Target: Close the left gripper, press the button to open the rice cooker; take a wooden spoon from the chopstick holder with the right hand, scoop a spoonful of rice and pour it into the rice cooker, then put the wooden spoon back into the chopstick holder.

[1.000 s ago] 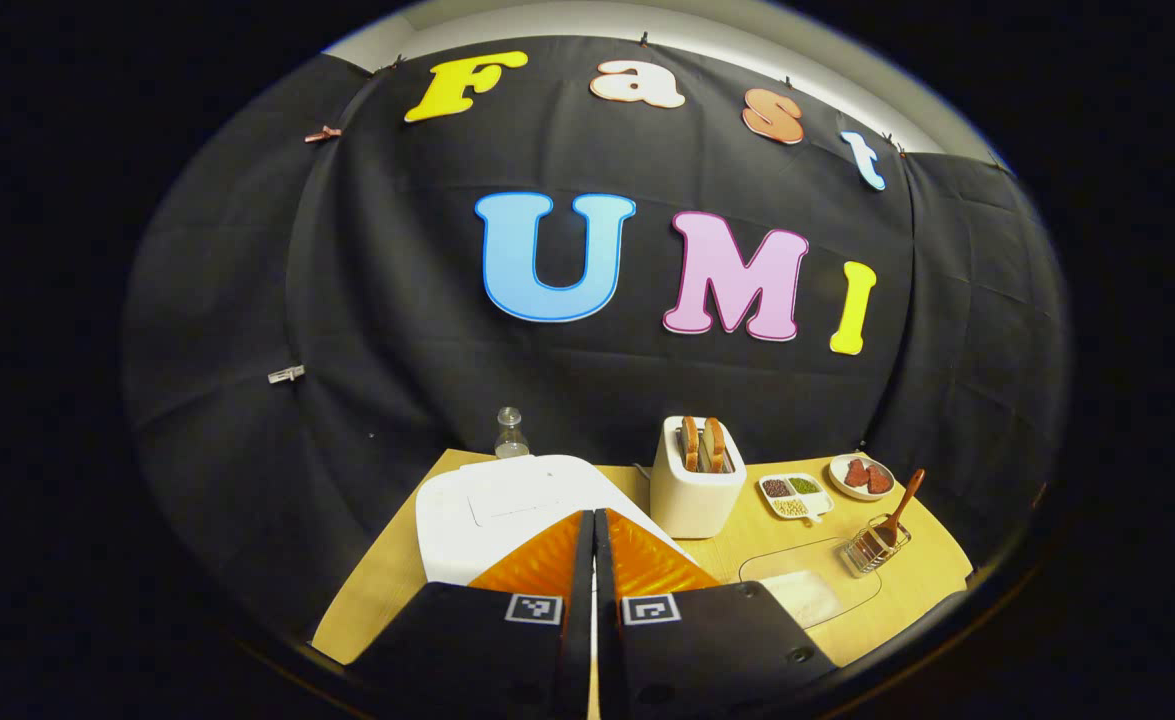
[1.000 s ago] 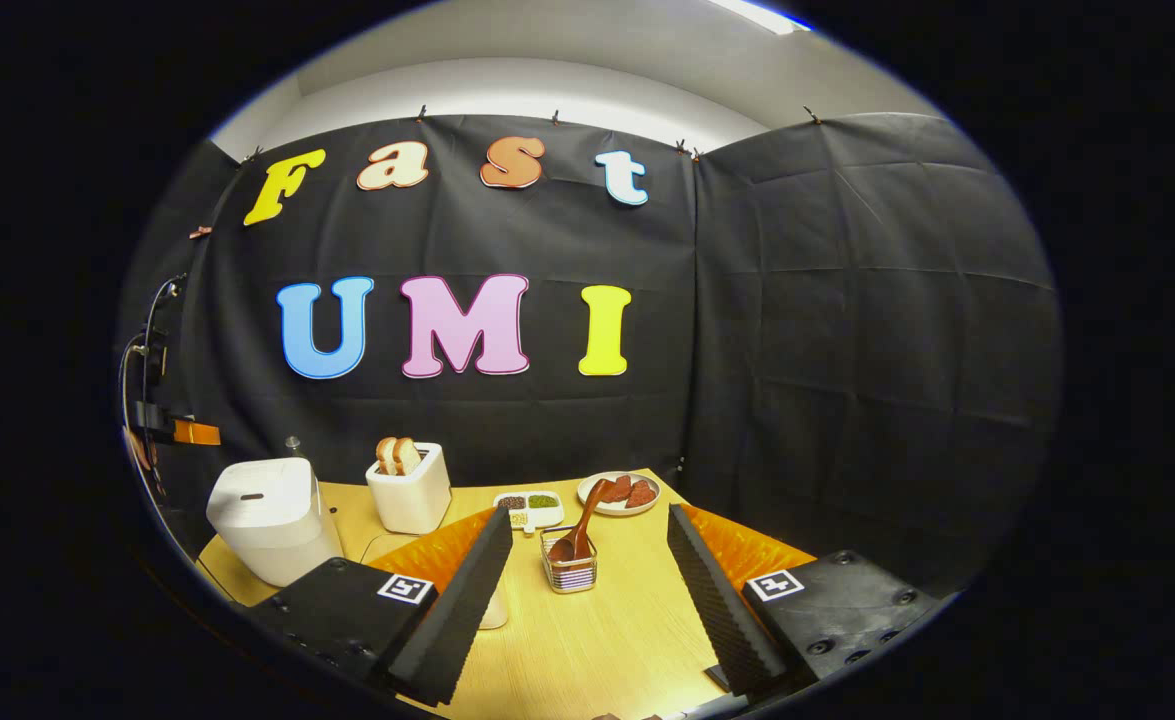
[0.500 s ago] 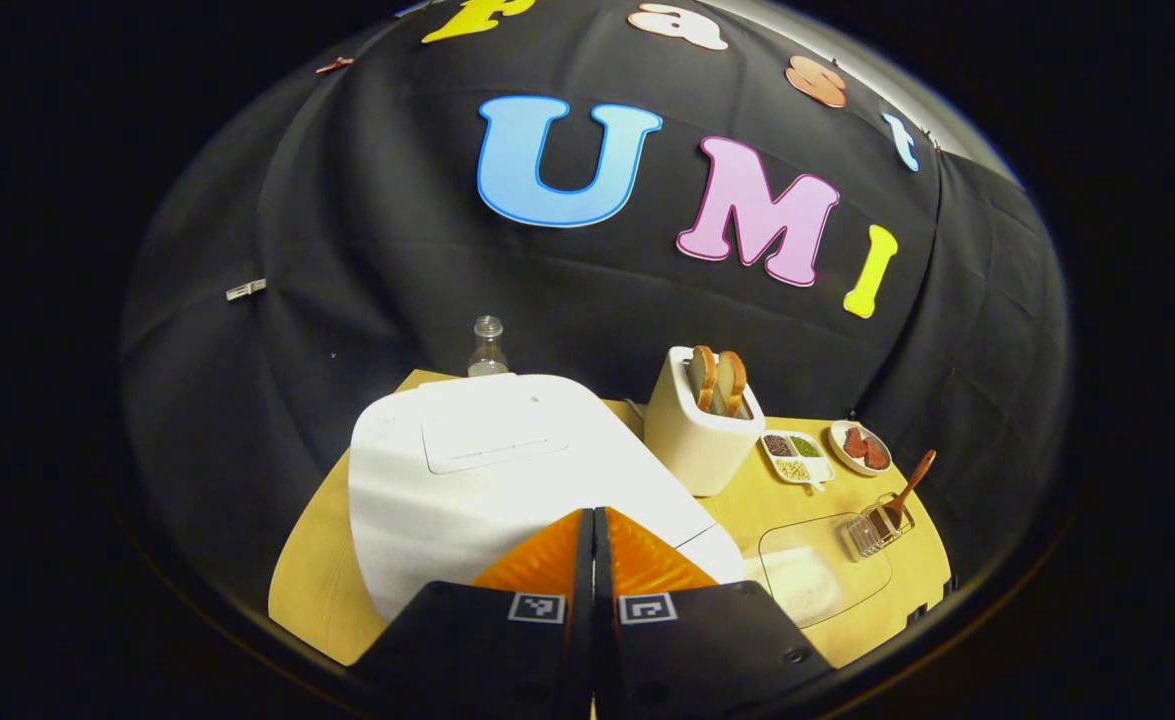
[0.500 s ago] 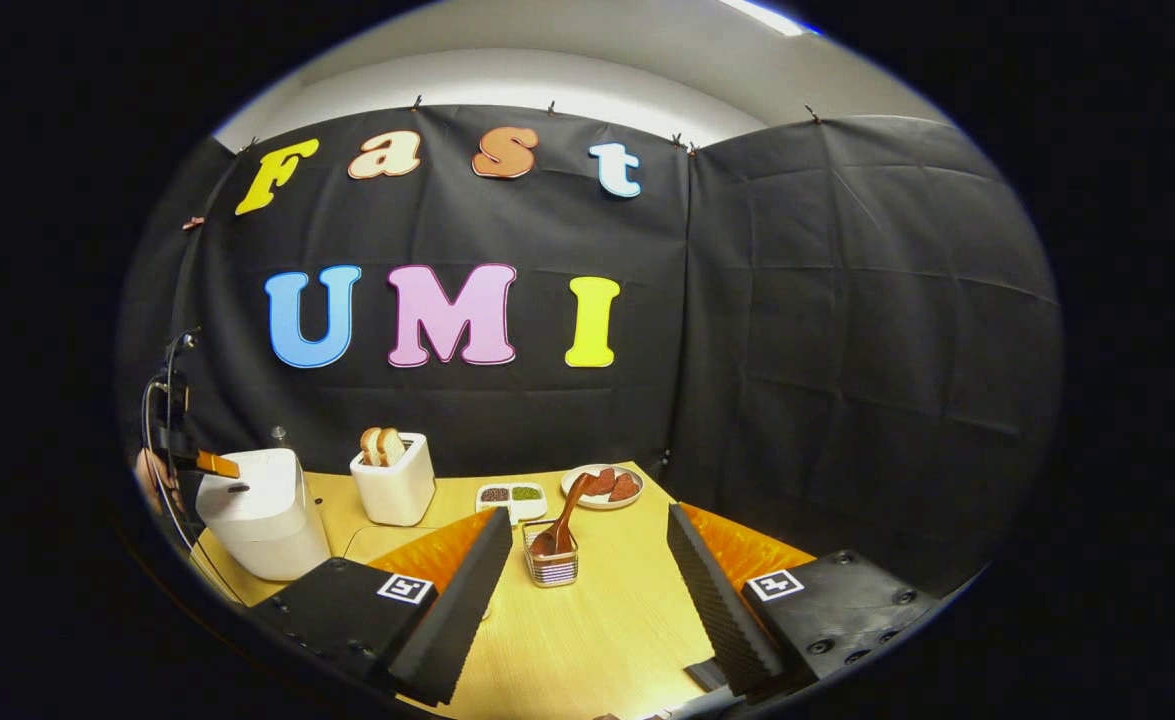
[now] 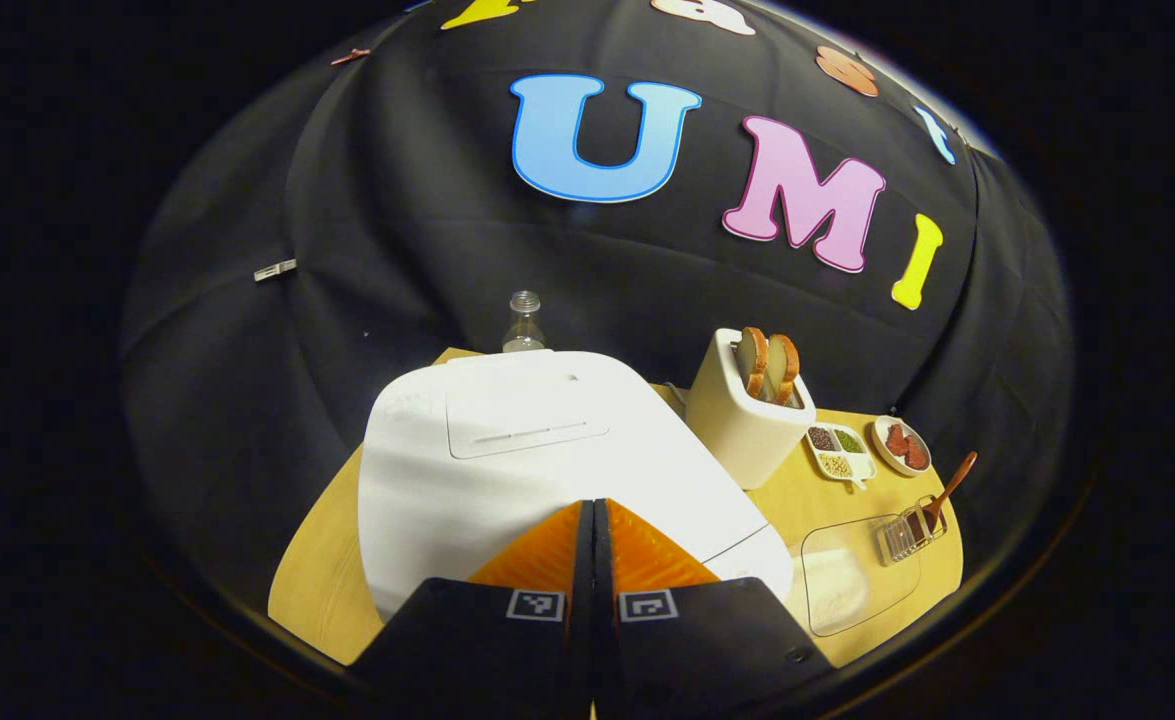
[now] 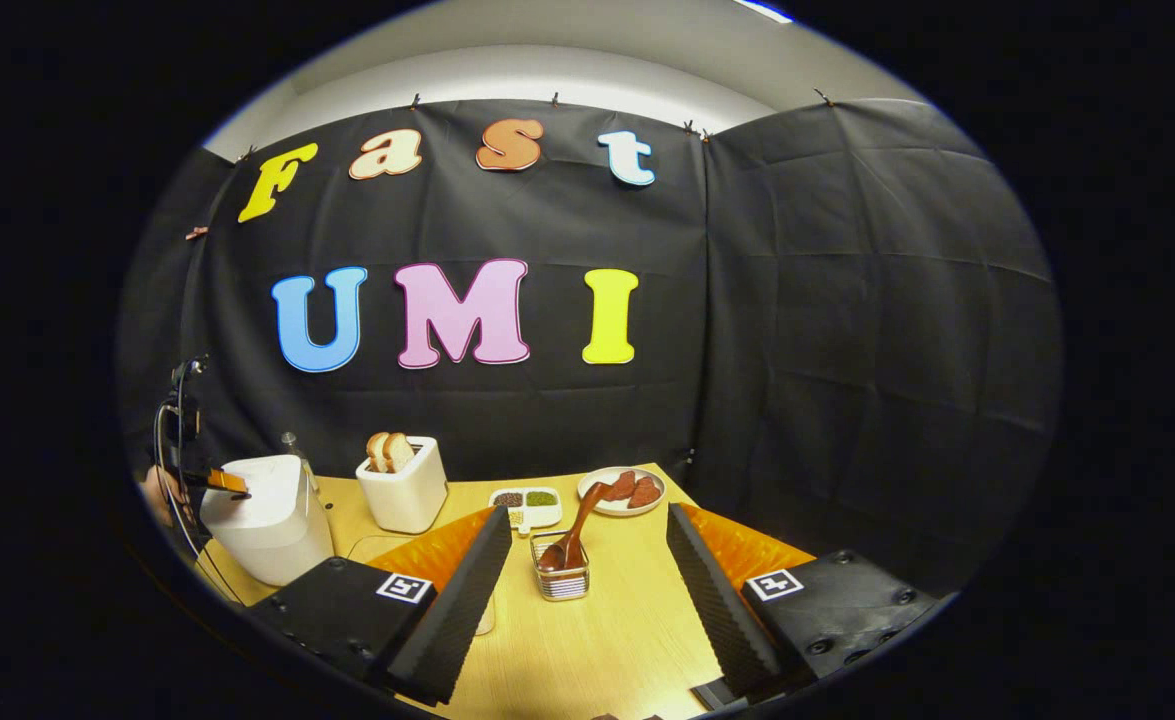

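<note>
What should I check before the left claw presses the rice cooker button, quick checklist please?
1. Left claw shut for pressing: ok.
2. Left claw over the rice cooker top: ok; seen from the right gripper view too.
3. Tip exactly on the button: cannot tell.
4. Rice cooker lid down: ok.
5. Right claw open: ok.
6. Wooden spoon standing in the chopstick holder, between the fingers' line: ok.

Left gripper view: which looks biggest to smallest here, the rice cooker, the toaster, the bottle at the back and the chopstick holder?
1. Rice cooker, by far, though it sits nearest the camera, which inflates it.
2. Toaster.
3 and 4. Bottle and chopstick holder look about alike; both are small and far, so I won't rank them.
</note>
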A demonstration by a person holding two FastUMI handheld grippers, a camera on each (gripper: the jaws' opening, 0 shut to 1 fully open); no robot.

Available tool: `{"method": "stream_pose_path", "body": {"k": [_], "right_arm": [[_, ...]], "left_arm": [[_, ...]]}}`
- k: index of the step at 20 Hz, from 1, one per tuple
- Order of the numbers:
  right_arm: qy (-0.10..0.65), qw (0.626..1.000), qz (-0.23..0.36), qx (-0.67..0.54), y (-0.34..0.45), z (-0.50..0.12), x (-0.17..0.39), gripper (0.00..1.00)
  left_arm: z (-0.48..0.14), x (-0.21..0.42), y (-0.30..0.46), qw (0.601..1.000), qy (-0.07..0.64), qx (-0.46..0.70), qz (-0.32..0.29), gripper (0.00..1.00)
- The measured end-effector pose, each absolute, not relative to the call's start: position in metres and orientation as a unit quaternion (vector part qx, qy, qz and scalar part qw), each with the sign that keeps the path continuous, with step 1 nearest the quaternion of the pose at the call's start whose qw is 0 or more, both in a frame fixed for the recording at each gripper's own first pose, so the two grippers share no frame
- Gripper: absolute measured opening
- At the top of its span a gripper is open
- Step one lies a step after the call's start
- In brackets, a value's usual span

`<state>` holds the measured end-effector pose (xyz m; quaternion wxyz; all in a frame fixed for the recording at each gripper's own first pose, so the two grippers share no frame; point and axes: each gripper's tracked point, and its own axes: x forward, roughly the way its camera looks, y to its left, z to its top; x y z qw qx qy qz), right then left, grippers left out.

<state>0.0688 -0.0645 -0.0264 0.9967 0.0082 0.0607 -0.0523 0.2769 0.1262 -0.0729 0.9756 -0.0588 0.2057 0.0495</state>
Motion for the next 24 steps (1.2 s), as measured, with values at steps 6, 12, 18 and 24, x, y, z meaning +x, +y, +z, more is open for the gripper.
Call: {"method": "stream_pose_path", "body": {"k": [6, 12, 18, 24], "right_arm": [[0.066, 0.998, -0.003, 0.017, -0.059, -0.031, 0.107, 0.98], [0.082, 0.996, 0.015, 0.015, -0.073, -0.046, 0.113, 0.98], [0.085, 0.996, 0.013, 0.018, -0.09, -0.048, 0.124, 0.98], [0.098, 0.995, 0.022, 0.026, -0.09, -0.061, 0.142, 0.97]], "left_arm": [[-0.075, 0.276, 0.124, 0.973, 0.201, -0.074, 0.083, 0.07], [-0.083, 0.274, 0.118, 0.97, 0.204, -0.08, 0.107, 0.07], [-0.07, 0.267, 0.116, 0.975, 0.181, -0.051, 0.117, 0.06], [0.041, 0.23, 0.101, 0.988, 0.039, 0.023, 0.148, 0.06]]}}
